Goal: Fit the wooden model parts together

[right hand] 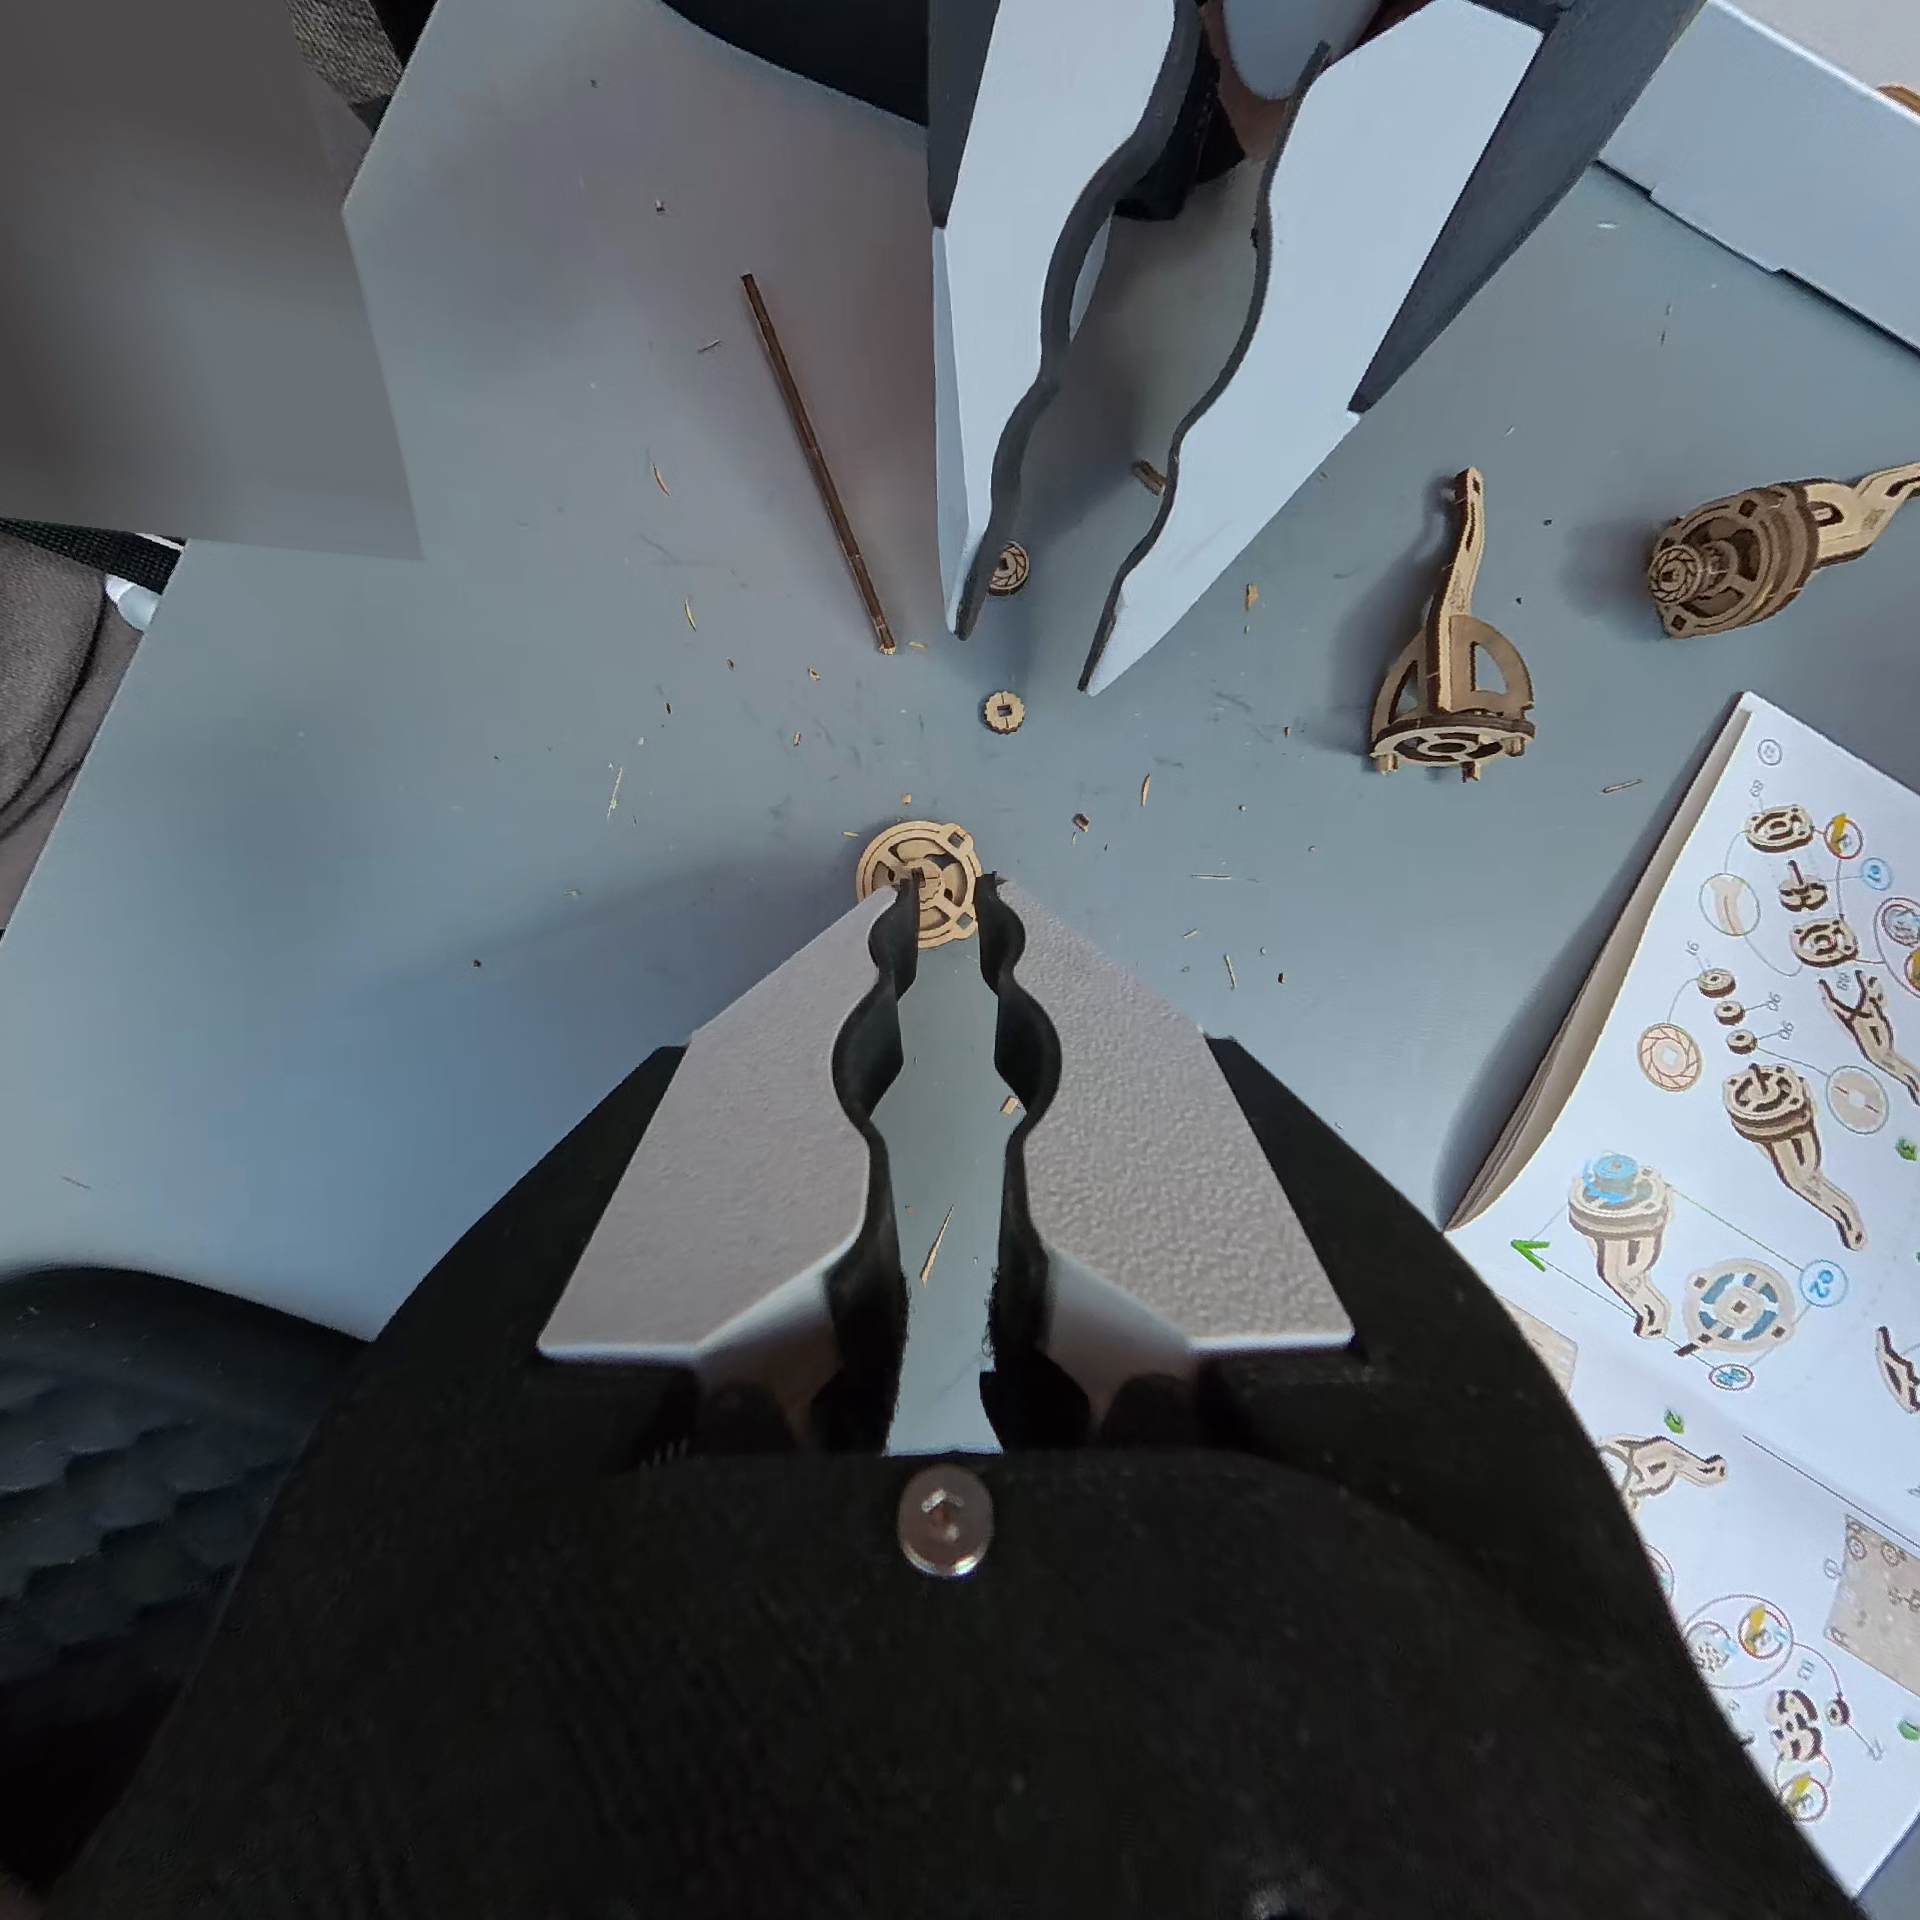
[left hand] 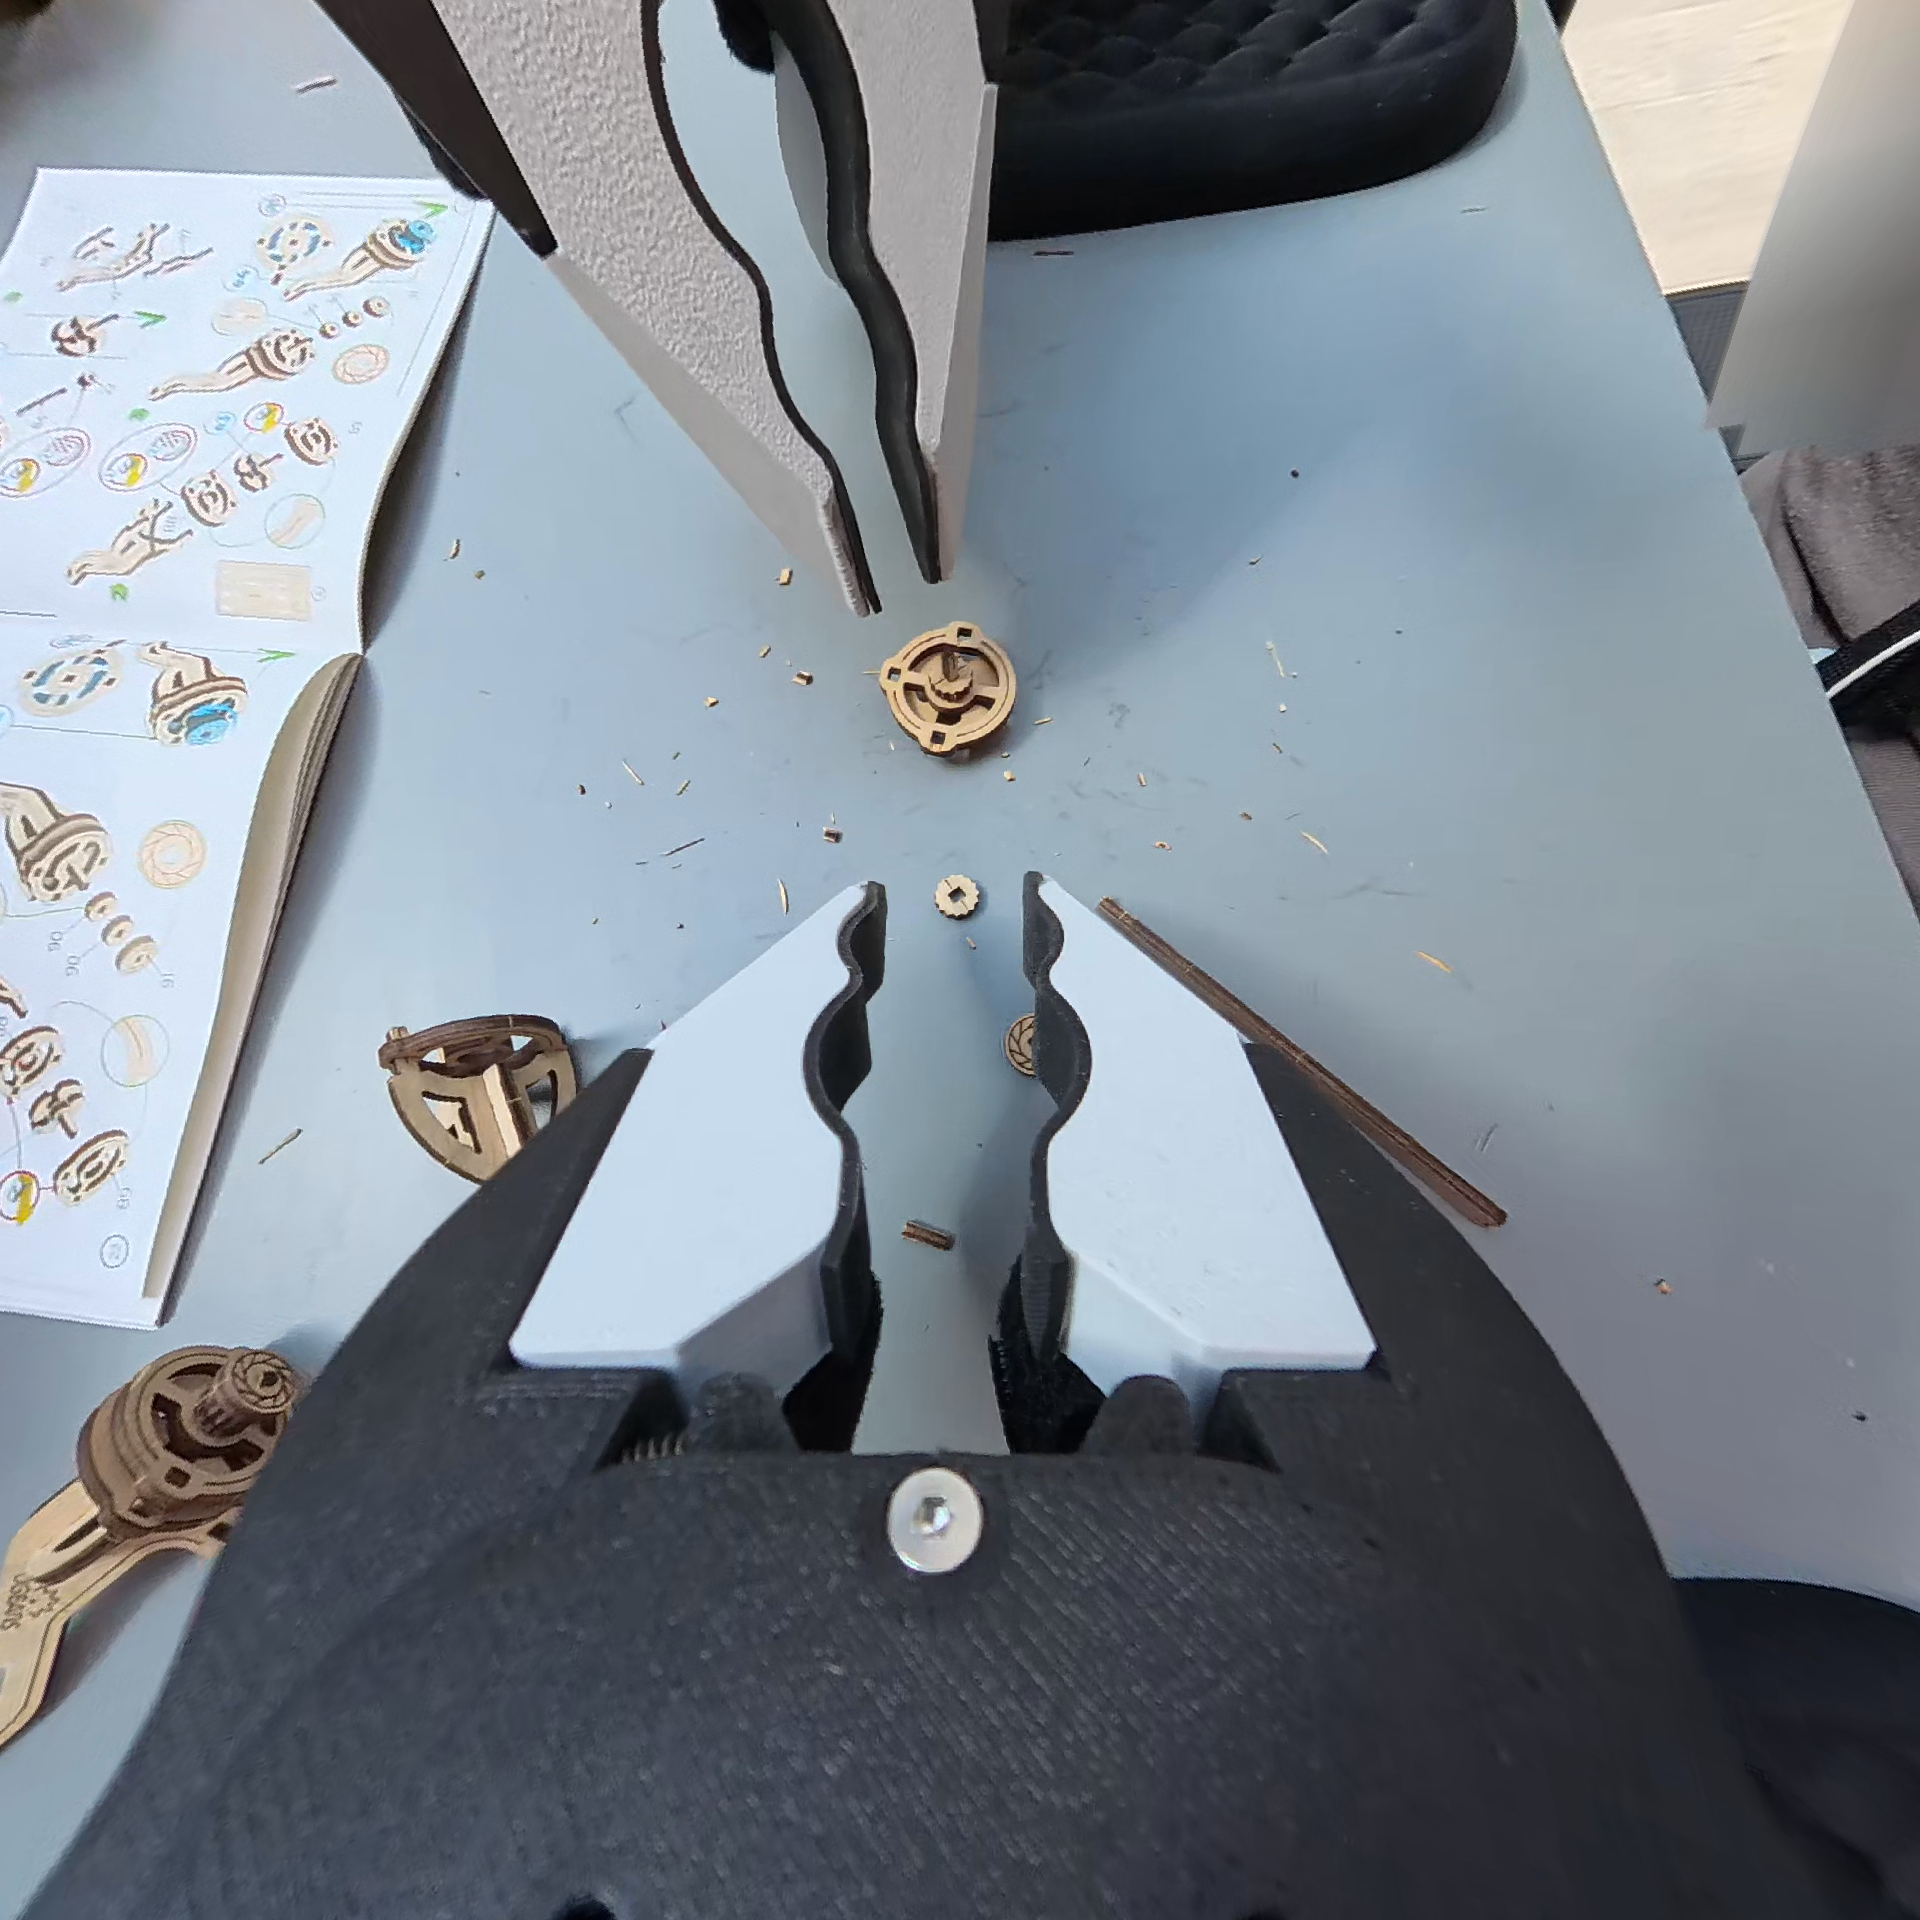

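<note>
An open booklet (left hand: 187,665) lies on the grey table (left hand: 1455,727), well left of the left gripper; splinters (left hand: 675,790) scattered ahead.

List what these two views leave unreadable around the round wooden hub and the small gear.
- Round wooden hub, right wrist view: near edge hidden by the right gripper fingertips; contact unclear.
- Small patterned disc, left wrist view: half hidden behind a finger pad of the left gripper.
- Small gear: tooth count too small.
</note>
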